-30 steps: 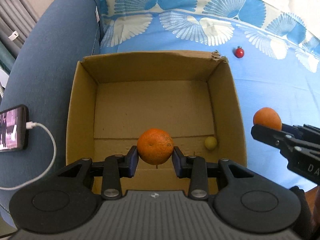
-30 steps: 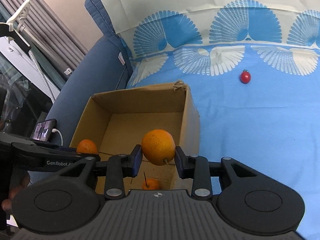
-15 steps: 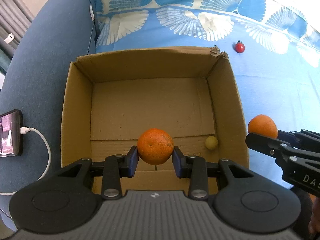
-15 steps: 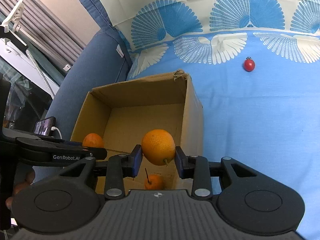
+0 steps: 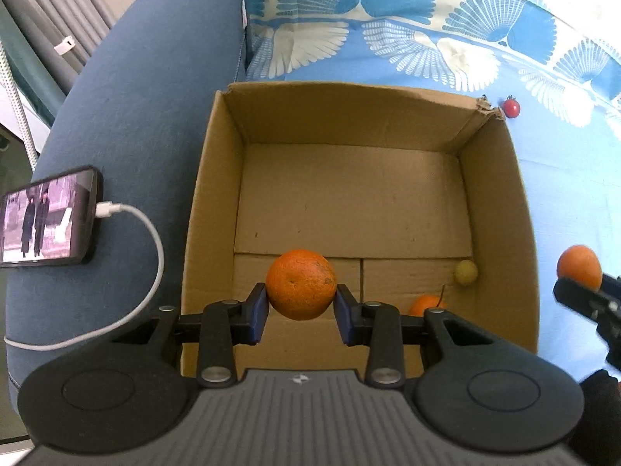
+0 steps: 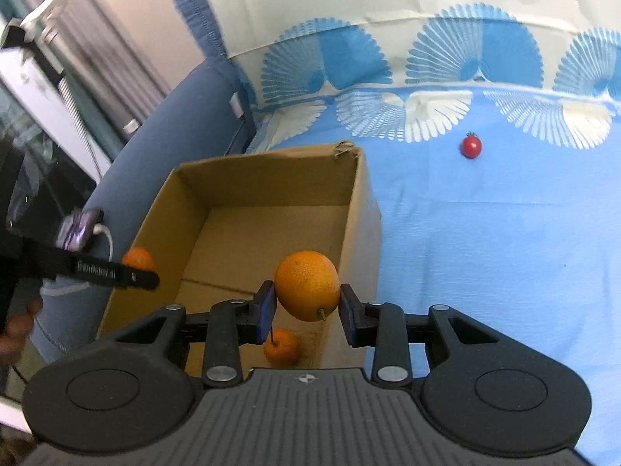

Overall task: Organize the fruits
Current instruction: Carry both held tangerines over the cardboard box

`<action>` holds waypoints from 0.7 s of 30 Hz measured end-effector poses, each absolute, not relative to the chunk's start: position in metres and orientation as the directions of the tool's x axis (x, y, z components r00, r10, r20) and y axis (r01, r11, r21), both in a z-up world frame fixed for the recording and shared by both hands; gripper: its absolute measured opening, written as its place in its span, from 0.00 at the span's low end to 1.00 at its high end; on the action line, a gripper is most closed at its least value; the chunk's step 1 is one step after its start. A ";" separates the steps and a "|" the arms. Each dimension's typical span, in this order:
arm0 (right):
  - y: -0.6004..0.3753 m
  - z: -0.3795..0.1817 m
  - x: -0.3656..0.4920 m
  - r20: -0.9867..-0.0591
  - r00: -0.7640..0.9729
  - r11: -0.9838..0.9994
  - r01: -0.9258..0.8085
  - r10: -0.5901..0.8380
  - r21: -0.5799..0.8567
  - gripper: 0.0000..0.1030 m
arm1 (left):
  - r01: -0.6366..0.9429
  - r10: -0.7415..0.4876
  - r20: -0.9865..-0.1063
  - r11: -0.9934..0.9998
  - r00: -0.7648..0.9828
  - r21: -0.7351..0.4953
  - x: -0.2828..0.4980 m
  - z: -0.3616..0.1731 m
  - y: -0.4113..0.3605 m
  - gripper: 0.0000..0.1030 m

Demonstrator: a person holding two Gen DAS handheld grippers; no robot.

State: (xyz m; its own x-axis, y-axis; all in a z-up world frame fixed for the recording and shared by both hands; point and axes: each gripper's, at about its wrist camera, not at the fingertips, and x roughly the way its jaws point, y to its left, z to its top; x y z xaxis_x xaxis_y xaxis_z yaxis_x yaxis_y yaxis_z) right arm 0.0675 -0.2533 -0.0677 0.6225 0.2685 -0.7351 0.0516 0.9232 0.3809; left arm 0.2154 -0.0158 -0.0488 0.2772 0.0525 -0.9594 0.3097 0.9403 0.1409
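An open cardboard box (image 5: 500, 209) (image 6: 361, 202) sits on a blue patterned cloth. My left gripper (image 5: 302, 312) is shut on an orange (image 5: 300, 283) and hangs above the box's near part. My right gripper (image 6: 307, 308) is shut on a second orange (image 6: 307, 285) over the box's near right corner; in the left wrist view that fruit (image 5: 579, 266) shows at the far right, outside the box wall. Inside the box lie a small stemmed orange fruit (image 5: 427, 305) (image 6: 282, 346) and a small yellow fruit (image 5: 465, 272). A cherry tomato (image 5: 511, 106) (image 6: 471, 145) lies on the cloth beyond the box.
A blue sofa arm (image 5: 136, 116) runs along the box's left side. On it rests a phone (image 5: 46, 221) with a lit screen and a white charging cable (image 5: 151, 256). Curtains and a white stand (image 6: 46, 39) are at far left. A hand (image 6: 15, 330) holds the left gripper.
The left gripper with its orange has shifted left over the box, so the phone and sofa arm show more. The right gripper has moved slightly toward the box, orange still held.
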 end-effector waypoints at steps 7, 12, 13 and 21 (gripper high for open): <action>-0.221 -0.074 0.047 -0.702 0.652 0.932 -0.020 0.288 0.363 0.35 | 0.285 0.051 -0.965 0.950 0.256 0.126 0.202 -0.065 0.003 0.39; -0.214 -0.076 0.027 -0.676 0.698 0.947 -0.011 0.237 0.320 0.35 | 0.286 0.029 -0.954 0.951 0.299 0.118 0.182 -0.066 0.013 0.39; -0.212 -0.076 0.022 -0.669 0.708 0.951 -0.011 0.226 0.310 0.35 | 0.285 0.016 -0.951 0.952 0.309 0.109 0.179 -0.066 0.014 0.39; -0.202 -0.074 -0.029 -0.581 0.800 0.960 0.021 0.152 0.279 0.35 | 0.270 -0.073 -0.907 0.962 0.415 0.046 0.148 -0.039 0.032 0.39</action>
